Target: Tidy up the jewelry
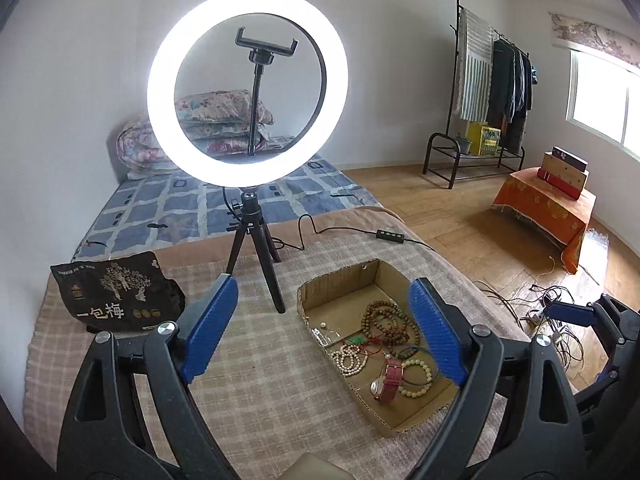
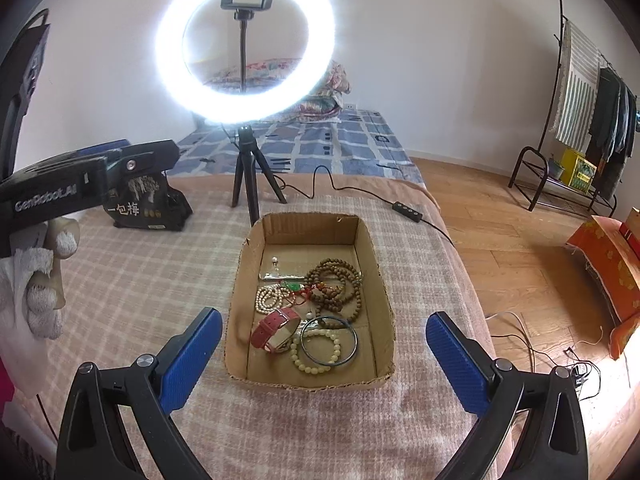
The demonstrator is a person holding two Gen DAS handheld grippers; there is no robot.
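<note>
Both my claws, left (image 1: 320,336) and right (image 2: 324,360), hang spread and empty. Ahead, the stiff, slippery dark ring bangle (image 2: 329,342) in the shallow cardboard tray (image 2: 308,380): I'd pinch its rim.

A lit ring light (image 2: 244,42) on its tripod (image 2: 250,178) stands beside a black snack bag (image 2: 148,204) on the checked blanket (image 2: 140,280).
</note>
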